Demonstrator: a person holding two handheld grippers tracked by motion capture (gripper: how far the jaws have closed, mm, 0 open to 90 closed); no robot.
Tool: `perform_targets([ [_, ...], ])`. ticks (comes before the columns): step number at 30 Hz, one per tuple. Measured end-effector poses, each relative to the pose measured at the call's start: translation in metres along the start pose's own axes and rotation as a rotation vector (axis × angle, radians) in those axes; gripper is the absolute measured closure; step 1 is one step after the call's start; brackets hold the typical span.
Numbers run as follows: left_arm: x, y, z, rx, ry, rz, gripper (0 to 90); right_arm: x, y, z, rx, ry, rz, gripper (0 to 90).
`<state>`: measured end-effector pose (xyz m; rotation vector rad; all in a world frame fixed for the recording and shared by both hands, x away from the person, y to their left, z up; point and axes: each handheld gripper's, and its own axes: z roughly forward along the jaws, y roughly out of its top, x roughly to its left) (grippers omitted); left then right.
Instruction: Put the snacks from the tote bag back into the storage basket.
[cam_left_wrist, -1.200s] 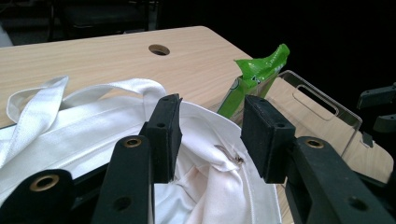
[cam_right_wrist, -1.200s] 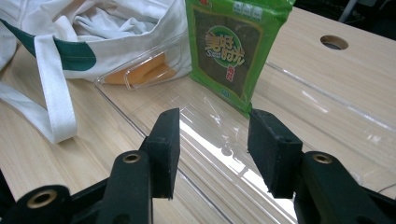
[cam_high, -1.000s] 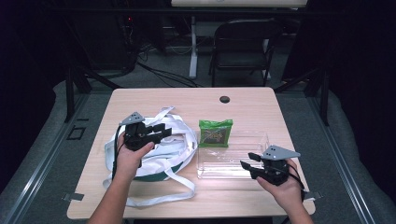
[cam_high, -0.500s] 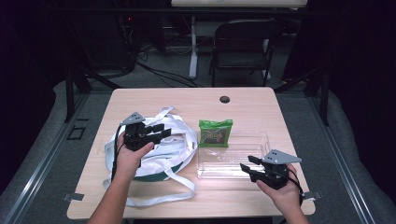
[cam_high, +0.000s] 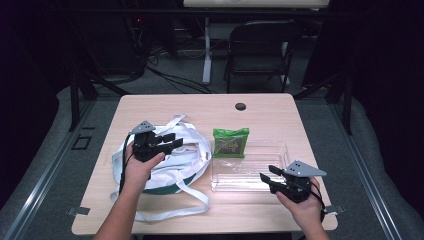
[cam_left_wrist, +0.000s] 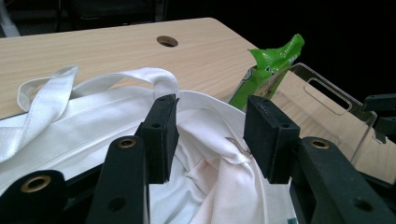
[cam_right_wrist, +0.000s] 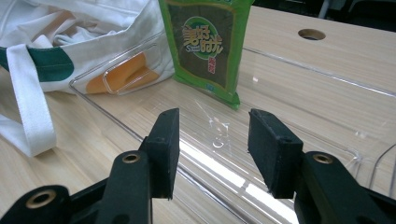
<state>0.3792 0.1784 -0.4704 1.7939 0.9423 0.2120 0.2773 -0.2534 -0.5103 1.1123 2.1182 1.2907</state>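
Observation:
A white tote bag (cam_high: 187, 152) with long straps and a green patch lies on the left half of the table. My left gripper (cam_high: 172, 141) hovers over its open top, jaws apart, with loose white fabric (cam_left_wrist: 219, 186) below and between them; the pads do not press on it. A green snack packet (cam_high: 230, 142) leans at the far left corner of a clear plastic tray (cam_high: 247, 189). My right gripper (cam_high: 267, 173) stands open at the tray's near right side, pointing across it toward the packet (cam_right_wrist: 205, 46), nothing between its jaws.
The wooden table (cam_high: 300, 125) has a round cable hole (cam_high: 240, 106) near its far edge. A dark folding chair (cam_high: 260, 50) stands behind the table. One bag strap (cam_high: 175, 210) loops toward the front edge.
My right gripper has drifted slightly toward the table's near edge. The left gripper stays over the bag.

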Motion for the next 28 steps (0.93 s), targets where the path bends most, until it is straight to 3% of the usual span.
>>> perform_targets([
  [4, 0.0004, -0.0003, 0.0005, 0.000, 0.002, 0.000, 54.4, -0.0012, -0.0007, -0.0007, -0.020, -0.009, 0.016, 53.8],
  [28, 0.0035, -0.0008, -0.0016, -0.006, 0.016, -0.012, 53.6, -0.0006, -0.0008, -0.0016, -0.013, -0.018, 0.000, 54.5],
])
